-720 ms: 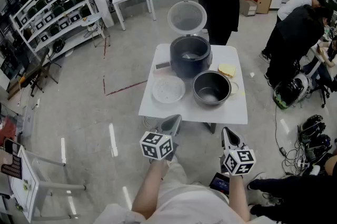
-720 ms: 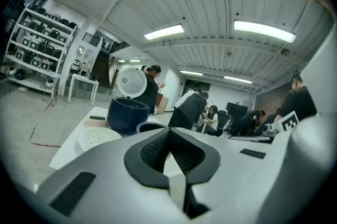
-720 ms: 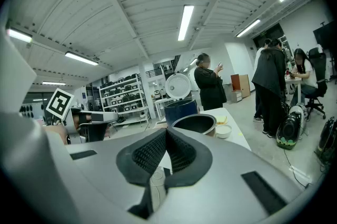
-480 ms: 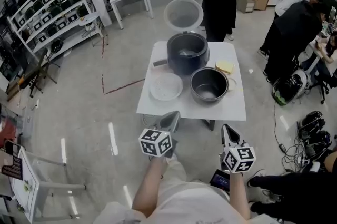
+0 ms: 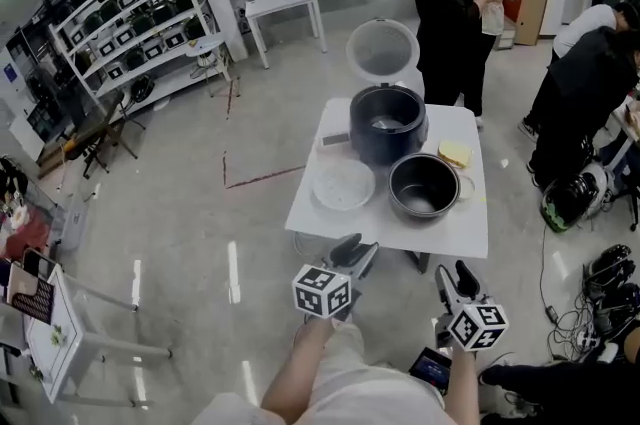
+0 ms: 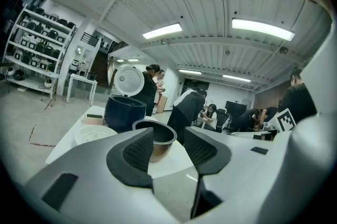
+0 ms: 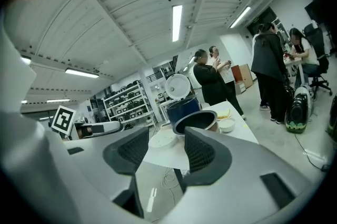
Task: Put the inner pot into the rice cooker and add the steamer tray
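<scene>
The dark blue rice cooker (image 5: 388, 123) stands at the back of the white table (image 5: 400, 225) with its lid (image 5: 383, 50) up. The dark inner pot (image 5: 424, 185) sits in front of it on the right, and the white steamer tray (image 5: 343, 185) lies on the left. My left gripper (image 5: 353, 256) and right gripper (image 5: 462, 282) hover short of the table's near edge, both open and empty. The left gripper view looks past the gripper (image 6: 168, 152) to the pot (image 6: 159, 136), cooker (image 6: 125, 112) and tray (image 6: 95, 135). The right gripper (image 7: 166, 152) faces the pot (image 7: 196, 120).
A yellow item in a small dish (image 5: 455, 153) lies at the table's right back. Two people (image 5: 450, 13) stand just behind the table, and another bends over at the right (image 5: 590, 83). Shelving (image 5: 140, 13) lines the far left. Cables (image 5: 600, 283) lie on the floor at the right.
The head view has swung, so the table and both grippers sit further right and lower in the picture. A second person now shows behind the table. Both grippers stay open and empty.
</scene>
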Tool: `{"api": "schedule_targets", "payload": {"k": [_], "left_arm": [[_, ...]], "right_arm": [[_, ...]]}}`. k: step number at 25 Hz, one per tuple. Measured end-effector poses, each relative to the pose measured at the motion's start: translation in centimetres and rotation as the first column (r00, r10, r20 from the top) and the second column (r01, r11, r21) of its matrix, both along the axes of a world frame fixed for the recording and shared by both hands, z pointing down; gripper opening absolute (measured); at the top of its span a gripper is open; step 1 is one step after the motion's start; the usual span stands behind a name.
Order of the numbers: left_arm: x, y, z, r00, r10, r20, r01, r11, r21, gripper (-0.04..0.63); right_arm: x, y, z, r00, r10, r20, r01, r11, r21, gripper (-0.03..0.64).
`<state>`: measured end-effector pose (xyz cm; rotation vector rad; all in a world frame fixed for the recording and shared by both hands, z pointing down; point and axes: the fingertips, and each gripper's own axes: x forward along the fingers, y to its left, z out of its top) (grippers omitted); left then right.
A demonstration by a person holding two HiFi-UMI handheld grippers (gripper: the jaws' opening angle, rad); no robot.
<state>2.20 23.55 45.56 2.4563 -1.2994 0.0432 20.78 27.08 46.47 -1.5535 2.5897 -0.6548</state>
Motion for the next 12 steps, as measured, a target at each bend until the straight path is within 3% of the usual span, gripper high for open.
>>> {"api": "schedule_targets", "payload": {"k": [6, 12], "left_arm": [[-0.3, -0.7, 1.1, 1.000, -0.008, -0.026, 0.007, 0.999, -0.038, 0.186], [-1.4, -6.5, 2.2, 1.000, -0.015, -0.021, 0.013, 0.998, -0.064, 0.178]], "right_arm": [[1.1, -0.8, 0.6, 0.999, 0.047, 0.007, -0.046, 0.999, -0.011, 0.221], [1.1, -6.2, 1.3, 0.997, 0.078, 0.006, -0.078, 0.997, -0.027, 0.218]]}}
